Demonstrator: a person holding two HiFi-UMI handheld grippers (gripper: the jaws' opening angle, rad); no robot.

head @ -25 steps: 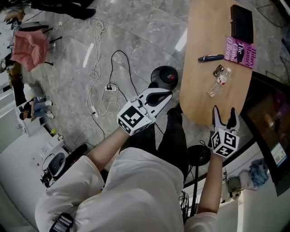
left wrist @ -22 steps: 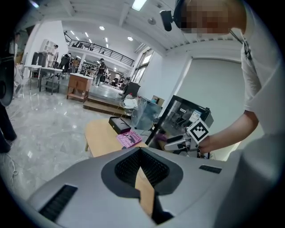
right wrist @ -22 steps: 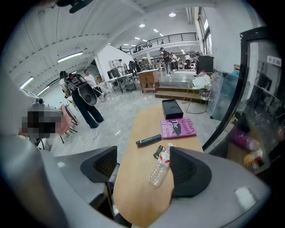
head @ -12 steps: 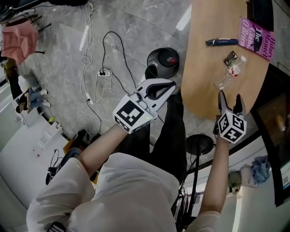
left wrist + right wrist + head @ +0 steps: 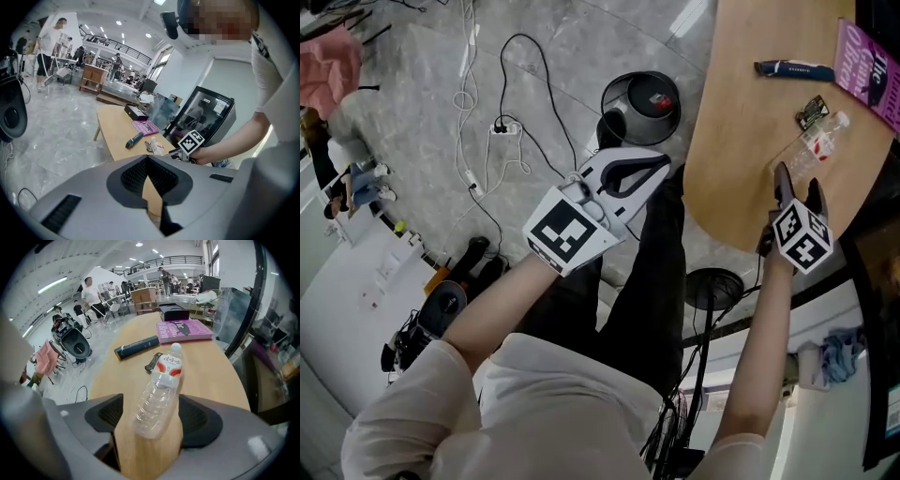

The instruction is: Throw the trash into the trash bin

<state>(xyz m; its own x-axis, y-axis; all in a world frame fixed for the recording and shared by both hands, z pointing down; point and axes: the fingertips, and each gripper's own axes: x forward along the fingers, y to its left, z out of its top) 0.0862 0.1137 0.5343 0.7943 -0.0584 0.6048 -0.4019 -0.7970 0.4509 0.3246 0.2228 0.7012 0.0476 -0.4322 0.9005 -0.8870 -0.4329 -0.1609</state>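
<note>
A clear plastic bottle (image 5: 811, 150) with a red-and-white label lies on its side on the wooden table (image 5: 750, 112). My right gripper (image 5: 796, 185) is open at the table's near edge, and in the right gripper view its jaws stand on either side of the bottle's (image 5: 157, 399) bottom end. My right gripper (image 5: 151, 403) is not closed on it. A round black trash bin (image 5: 642, 98) stands on the floor left of the table. My left gripper (image 5: 651, 170) hangs shut and empty in the air near the bin, its pads (image 5: 140, 174) meeting at the tips.
On the table beyond the bottle lie a small wrapper (image 5: 812, 111), a dark blue pen-like tube (image 5: 792, 67), a purple book (image 5: 872, 75) and a black box (image 5: 174, 311). Cables and a power strip (image 5: 506, 128) trail over the grey floor. A round stand base (image 5: 712, 286) sits below the table edge.
My right gripper has moved forward over the table edge until its jaws flank the bottle's end. The left gripper stays shut, drifting slightly closer to the bin.
</note>
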